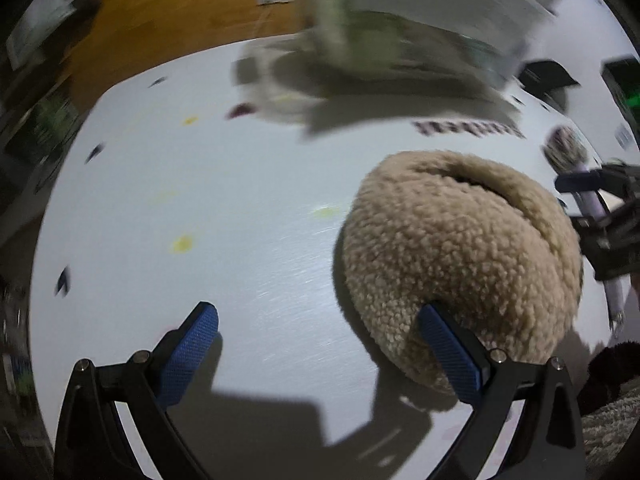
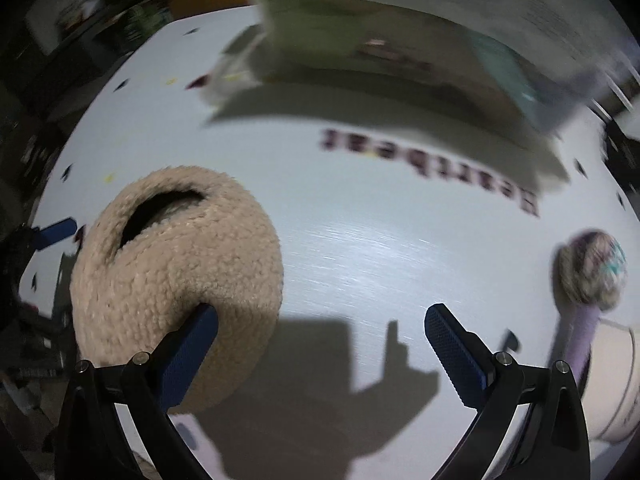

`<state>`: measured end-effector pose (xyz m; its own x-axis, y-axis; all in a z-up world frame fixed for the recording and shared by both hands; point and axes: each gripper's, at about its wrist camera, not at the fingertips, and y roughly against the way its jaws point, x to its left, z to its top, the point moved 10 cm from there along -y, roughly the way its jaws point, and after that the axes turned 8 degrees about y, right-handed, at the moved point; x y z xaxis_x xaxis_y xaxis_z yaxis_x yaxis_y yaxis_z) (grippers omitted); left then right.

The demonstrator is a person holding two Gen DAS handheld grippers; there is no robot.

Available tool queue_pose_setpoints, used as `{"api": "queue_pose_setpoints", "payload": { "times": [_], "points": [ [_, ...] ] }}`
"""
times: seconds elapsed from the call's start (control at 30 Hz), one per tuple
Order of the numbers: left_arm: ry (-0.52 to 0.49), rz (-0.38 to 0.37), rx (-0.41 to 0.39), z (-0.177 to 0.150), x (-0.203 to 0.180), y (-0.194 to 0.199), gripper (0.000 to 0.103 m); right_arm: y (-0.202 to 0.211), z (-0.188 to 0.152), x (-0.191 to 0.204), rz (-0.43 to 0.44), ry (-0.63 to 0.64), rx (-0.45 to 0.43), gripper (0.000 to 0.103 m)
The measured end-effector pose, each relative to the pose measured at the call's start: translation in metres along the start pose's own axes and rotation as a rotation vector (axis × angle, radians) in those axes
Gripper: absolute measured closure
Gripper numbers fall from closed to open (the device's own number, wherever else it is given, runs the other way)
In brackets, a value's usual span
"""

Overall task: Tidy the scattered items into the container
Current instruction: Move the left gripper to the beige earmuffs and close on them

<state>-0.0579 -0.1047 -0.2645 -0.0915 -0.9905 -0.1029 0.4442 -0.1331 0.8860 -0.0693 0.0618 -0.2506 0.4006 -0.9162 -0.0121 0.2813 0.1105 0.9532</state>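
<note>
A fluffy beige fleece hat (image 1: 460, 256) lies on a white table (image 1: 240, 216), between two blue-padded grippers. The left gripper (image 1: 316, 352) and right gripper (image 2: 320, 354) both stand wide apart, holding nothing. A blurred clear plastic container (image 2: 400, 40) sits at the far side. A lilac-handled brush (image 2: 588, 280) lies to the right.

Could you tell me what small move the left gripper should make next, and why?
Probably shift the left gripper right and forward so the fluffy beige hat sits between its fingers. Its jaws are open and hold nothing; only the right finger is by the hat's edge. The hat lies on the white table, short of the blurred container behind it.
</note>
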Motion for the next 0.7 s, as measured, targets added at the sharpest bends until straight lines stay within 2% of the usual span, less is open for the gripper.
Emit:
{"api": "queue_pose_setpoints", "payload": {
  "times": [0.17, 0.3, 0.5, 0.7],
  "points": [
    [-0.073, -0.049, 0.001, 0.008, -0.041, -0.010, 0.002, 0.006, -0.015, -0.036, -0.039, -0.103, -0.001, 0.000],
    [-0.099, -0.067, 0.000, 0.013, -0.059, -0.016, 0.002, 0.011, -0.025, -0.056, -0.058, -0.145, 0.001, 0.000],
    [-0.112, -0.041, -0.034, 0.020, -0.067, -0.015, 0.002, 0.019, -0.036, -0.081, -0.066, -0.222, -0.008, 0.000],
    [-0.090, -0.024, -0.075, 0.015, -0.059, 0.008, 0.002, 0.026, -0.027, -0.086, 0.035, -0.321, -0.032, 0.000]
  ]
}}
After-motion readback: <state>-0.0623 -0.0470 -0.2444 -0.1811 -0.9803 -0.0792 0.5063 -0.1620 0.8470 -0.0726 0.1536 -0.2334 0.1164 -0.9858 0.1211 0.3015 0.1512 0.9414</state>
